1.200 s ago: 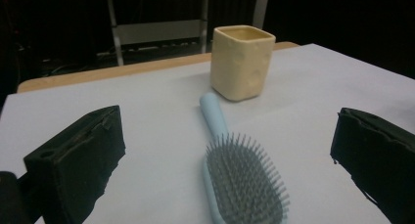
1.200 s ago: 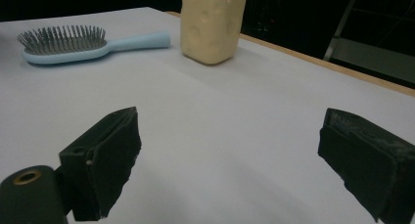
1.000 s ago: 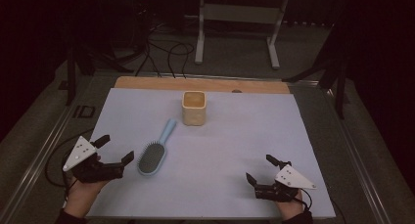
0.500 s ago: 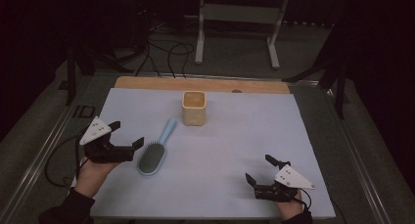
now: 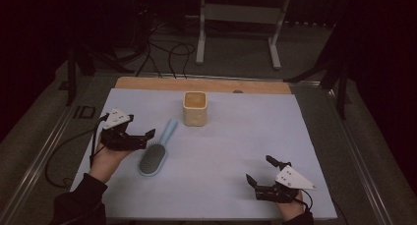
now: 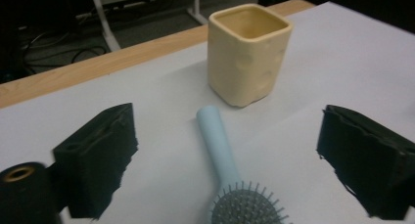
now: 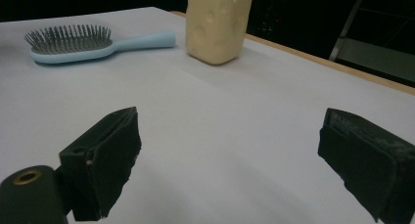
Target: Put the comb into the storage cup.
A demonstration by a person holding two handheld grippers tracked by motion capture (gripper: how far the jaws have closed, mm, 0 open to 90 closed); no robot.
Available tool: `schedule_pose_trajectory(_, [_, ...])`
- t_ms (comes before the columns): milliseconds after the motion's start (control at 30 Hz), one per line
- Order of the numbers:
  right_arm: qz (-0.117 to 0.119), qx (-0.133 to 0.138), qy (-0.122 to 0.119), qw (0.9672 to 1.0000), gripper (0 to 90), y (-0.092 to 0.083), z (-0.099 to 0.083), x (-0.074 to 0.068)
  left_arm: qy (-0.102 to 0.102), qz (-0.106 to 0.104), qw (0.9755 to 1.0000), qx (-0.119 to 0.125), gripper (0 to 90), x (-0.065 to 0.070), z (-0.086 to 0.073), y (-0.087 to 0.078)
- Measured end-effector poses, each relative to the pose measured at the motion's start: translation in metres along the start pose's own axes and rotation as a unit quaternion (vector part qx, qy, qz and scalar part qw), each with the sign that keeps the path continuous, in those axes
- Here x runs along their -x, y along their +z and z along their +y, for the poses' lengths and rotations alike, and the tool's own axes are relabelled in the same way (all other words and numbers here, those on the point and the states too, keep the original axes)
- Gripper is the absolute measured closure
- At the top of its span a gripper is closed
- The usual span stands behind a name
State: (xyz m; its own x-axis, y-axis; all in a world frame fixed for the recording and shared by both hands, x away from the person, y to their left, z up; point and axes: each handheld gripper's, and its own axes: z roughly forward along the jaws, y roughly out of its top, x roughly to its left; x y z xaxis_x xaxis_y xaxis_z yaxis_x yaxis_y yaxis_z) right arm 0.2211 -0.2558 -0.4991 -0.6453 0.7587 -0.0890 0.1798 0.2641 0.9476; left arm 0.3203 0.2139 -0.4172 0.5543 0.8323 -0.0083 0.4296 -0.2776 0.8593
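No words, labels, brands or numbers can be read anywhere. The cup (image 6: 248,53) and the hairbrush (image 5: 156,149) are plain.

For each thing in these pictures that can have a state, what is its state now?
Cup: upright, looks empty.
Hairbrush: lying flat, bristles up, handle toward the cup, not held.
Left gripper: open, at the hairbrush.
Right gripper: open, holding nothing.

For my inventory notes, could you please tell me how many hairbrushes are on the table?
1. The light blue hairbrush lies left of centre on the table, bristles up, beside the open left gripper, its handle pointing toward the cream cup. Nothing suggests another.
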Motion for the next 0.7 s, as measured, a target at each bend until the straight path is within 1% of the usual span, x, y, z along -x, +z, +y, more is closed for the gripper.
schedule_pose_trajectory(33, [0.0,0.0,0.0,1.0,8.2,0.0,0.0,0.0,0.0,-0.001,1.0,-0.005,13.0,0.0,-0.001,0.007])
schedule_pose_trajectory(67, [0.001,-0.001,0.0,1.0,8.3,0.0,0.0,0.0,0.0,0.005,1.0,-0.006,15.0,0.0,-0.001,0.01])
schedule_pose_trajectory(100, [0.001,-0.001,0.0,1.0,8.3,0.0,0.0,0.0,-0.001,0.006,0.9999,-0.01,16.0,0.0,-0.001,0.013])
schedule_pose_trajectory(200, [0.001,-0.001,-0.001,1.0,8.2,0.0,0.0,0.0,-0.002,0.008,0.9999,-0.009,22.6,0.0,-0.001,0.018])
schedule_pose_trajectory(233, [0.001,-0.001,-0.001,1.0,8.2,0.0,0.0,0.0,-0.001,0.005,0.9999,-0.01,22.6,0.0,-0.001,0.021])
schedule_pose_trajectory(267, [0.001,0.0,0.001,1.0,8.2,0.001,0.0,0.0,-0.001,0.005,0.9999,-0.012,27.9,0.0,-0.001,0.023])
schedule_pose_trajectory(300, [0.002,0.0,0.0,1.0,8.3,0.001,0.0,0.0,0.001,0.002,0.9998,-0.018,29.2,-0.001,-0.001,0.028])
schedule_pose_trajectory(333, [0.002,0.0,0.0,1.0,8.2,0.0,0.0,0.0,0.001,0.008,0.9997,-0.022,30.8,-0.001,-0.001,0.03])
schedule_pose_trajectory(400, [0.003,0.001,0.002,1.0,8.3,0.001,0.0,0.0,-0.004,0.013,0.9994,-0.031,33.5,-0.002,-0.001,0.036])
schedule_pose_trajectory(433, [0.003,0.001,0.002,1.0,8.3,0.001,0.0,0.0,-0.004,0.013,0.9994,-0.031,35.1,-0.002,-0.001,0.036])
schedule_pose_trajectory(467, [0.003,0.001,0.003,1.0,8.2,0.001,0.0,0.0,-0.005,0.019,0.999,-0.039,38.4,-0.003,-0.001,0.041])
schedule_pose_trajectory(533, [0.003,0.001,-0.002,1.0,8.3,0.001,0.0,0.0,-0.008,0.018,0.999,-0.04,43.0,-0.004,-0.001,0.043])
schedule_pose_trajectory(633, [0.004,0.002,0.003,1.0,8.3,0.001,0.0,0.0,-0.012,0.019,0.9982,-0.056,49.9,-0.006,-0.003,0.055])
schedule_pose_trajectory(667, [0.004,0.002,0.003,1.0,8.3,0.001,0.0,0.0,-0.012,0.019,0.9982,-0.056,51.9,-0.006,-0.003,0.055])
schedule_pose_trajectory(700, [0.004,0.002,0.003,1.0,8.3,0.001,0.0,0.0,-0.012,0.019,0.9982,-0.056,51.9,-0.006,-0.003,0.055])
